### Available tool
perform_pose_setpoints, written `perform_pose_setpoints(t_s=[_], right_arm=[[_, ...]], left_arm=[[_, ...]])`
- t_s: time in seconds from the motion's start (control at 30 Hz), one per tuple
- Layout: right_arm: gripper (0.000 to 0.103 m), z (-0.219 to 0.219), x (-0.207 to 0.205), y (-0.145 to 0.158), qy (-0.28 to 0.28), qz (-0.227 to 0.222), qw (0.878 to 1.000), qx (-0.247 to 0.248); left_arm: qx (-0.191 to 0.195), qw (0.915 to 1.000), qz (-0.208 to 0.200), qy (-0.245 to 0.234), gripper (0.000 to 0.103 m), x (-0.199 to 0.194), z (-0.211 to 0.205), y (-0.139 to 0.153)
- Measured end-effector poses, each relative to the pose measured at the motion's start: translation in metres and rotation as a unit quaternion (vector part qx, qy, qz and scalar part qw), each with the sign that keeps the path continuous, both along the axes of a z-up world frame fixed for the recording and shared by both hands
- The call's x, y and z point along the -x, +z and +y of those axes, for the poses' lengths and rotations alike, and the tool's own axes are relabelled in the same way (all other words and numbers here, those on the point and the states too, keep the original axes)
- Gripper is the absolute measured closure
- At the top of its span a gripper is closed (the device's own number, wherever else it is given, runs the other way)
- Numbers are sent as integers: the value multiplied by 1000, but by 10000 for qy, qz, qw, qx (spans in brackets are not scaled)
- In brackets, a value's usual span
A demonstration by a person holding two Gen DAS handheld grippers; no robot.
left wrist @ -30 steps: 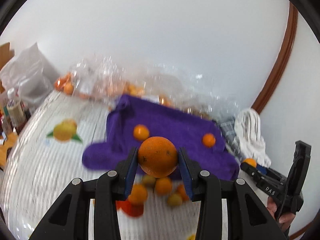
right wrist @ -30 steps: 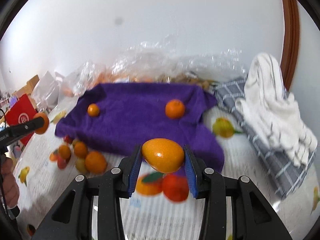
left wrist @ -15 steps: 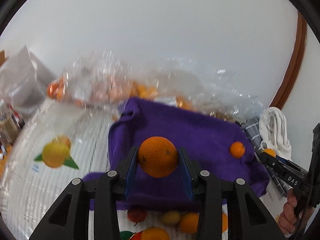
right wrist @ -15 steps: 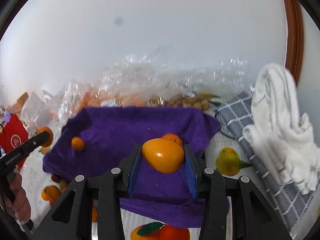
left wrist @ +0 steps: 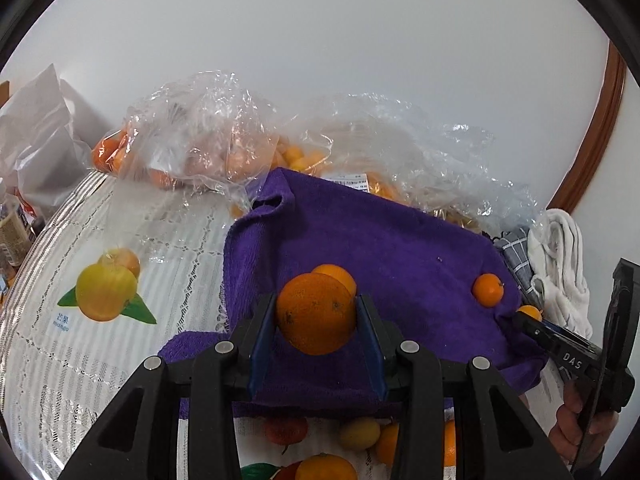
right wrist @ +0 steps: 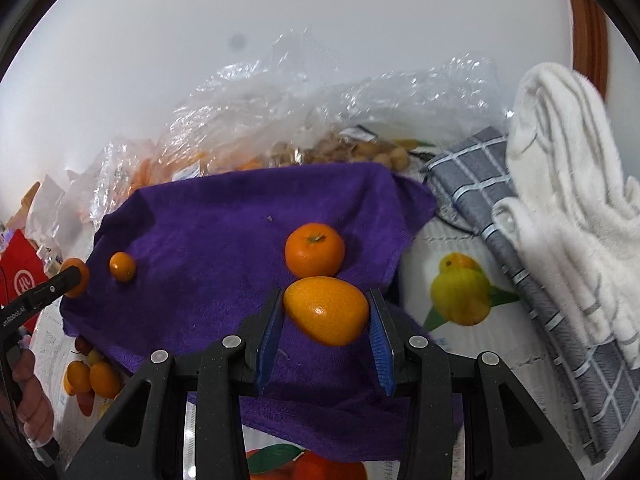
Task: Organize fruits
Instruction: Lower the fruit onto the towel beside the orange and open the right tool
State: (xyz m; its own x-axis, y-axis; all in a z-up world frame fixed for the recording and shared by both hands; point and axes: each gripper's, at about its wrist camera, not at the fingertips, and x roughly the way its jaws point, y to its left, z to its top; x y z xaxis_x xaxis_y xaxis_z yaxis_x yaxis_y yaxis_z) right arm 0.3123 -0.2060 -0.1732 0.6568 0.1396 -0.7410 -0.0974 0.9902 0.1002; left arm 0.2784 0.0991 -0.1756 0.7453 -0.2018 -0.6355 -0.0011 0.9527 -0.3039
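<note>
My left hand-held gripper (left wrist: 316, 314) is clamped on an orange (left wrist: 316, 312) over the purple towel (left wrist: 400, 248); my right hand-held gripper (right wrist: 326, 312) grips an oval kumquat (right wrist: 326, 310) beside a tangerine (right wrist: 315, 249).

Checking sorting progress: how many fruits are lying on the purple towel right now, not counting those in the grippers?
2: a small orange near the purple towel's left edge, a larger one right of centre. None seems hidden.

place: home | cues: fruit-print tablecloth (left wrist: 100, 288), folded towels (right wrist: 568, 184), plastic fruit bags (left wrist: 200, 148)
</note>
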Motion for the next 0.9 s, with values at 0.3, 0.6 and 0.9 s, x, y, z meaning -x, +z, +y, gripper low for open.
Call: perform_pose_setpoints(t_s=[0.3, 0.6, 0.9], right_arm=[[62, 13, -2, -10, 111, 86, 9992, 375], [62, 16, -5, -18, 154, 188, 9982, 540], [62, 22, -7, -22, 199, 233, 9975, 630]], left_arm=[[-161, 9998, 114, 3, 65, -3, -4, -4], [-270, 9994, 191, -31, 65, -5, -7, -8], [-352, 9989, 301, -82, 65, -7, -11, -11]])
